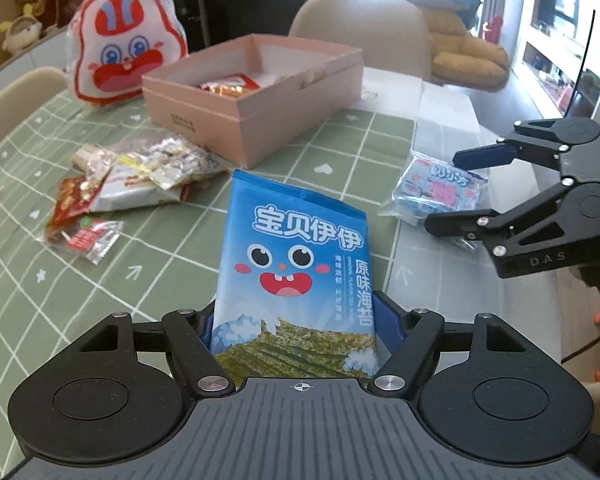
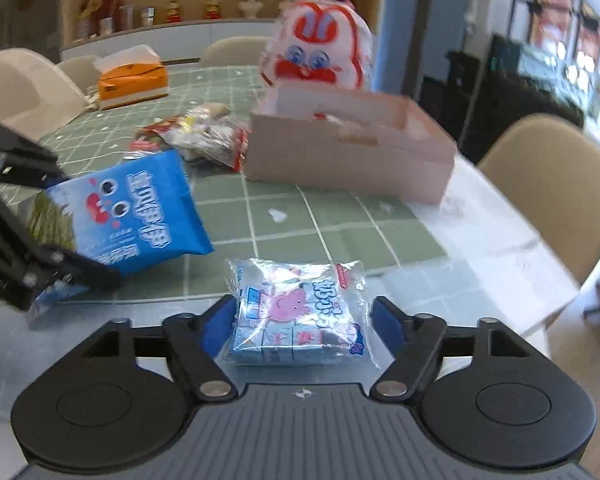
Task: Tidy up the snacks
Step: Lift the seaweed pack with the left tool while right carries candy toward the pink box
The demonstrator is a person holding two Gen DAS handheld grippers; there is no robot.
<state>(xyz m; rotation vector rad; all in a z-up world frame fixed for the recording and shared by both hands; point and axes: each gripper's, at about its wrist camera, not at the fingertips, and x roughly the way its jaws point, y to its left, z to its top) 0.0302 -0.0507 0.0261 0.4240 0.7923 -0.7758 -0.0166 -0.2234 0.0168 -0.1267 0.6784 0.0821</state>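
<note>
Blue seaweed bag in my left gripper, Peppa bag between the fingers of my right

Blue and glossy, the seaweed bag (image 1: 296,276) fills the lower centre of my left wrist view, standing tilted up out of my left gripper (image 1: 300,332). Its jaws pinch the bag's lower end from both sides. In the right wrist view the same bag (image 2: 140,216) sits at the left edge, clamped in black linkage.

Item: Peppa bag (image 2: 296,312), clear wrap over pale blue cubes, lower centre of my right wrist view. It lies on the table (image 2: 480,240) between the blue fingers (image 2: 216,320) of my right gripper (image 2: 300,320). The jaws stand spread to either side; I see a gap at each side, with loose wrap reaching toward the right finger. In the left wrist view this gripper (image 1: 444,192) enters from the right edge, with the bag (image 1: 436,192) partly behind its fingertips.

Item: pink box (image 1: 260,120), open, upper centre of the left wrist view, holding an orange-red packet (image 1: 232,86).

Item: rabbit bag (image 1: 124,60), white and red, upper left, behind the box.

Item: loose packets (image 1: 140,176), silver and red, heaped at centre left on the green checked mat (image 1: 340,148).

Item: tissue box (image 2: 132,76), orange, upper left of the right wrist view.

Item: beige chairs (image 1: 360,32) around the table.
</note>
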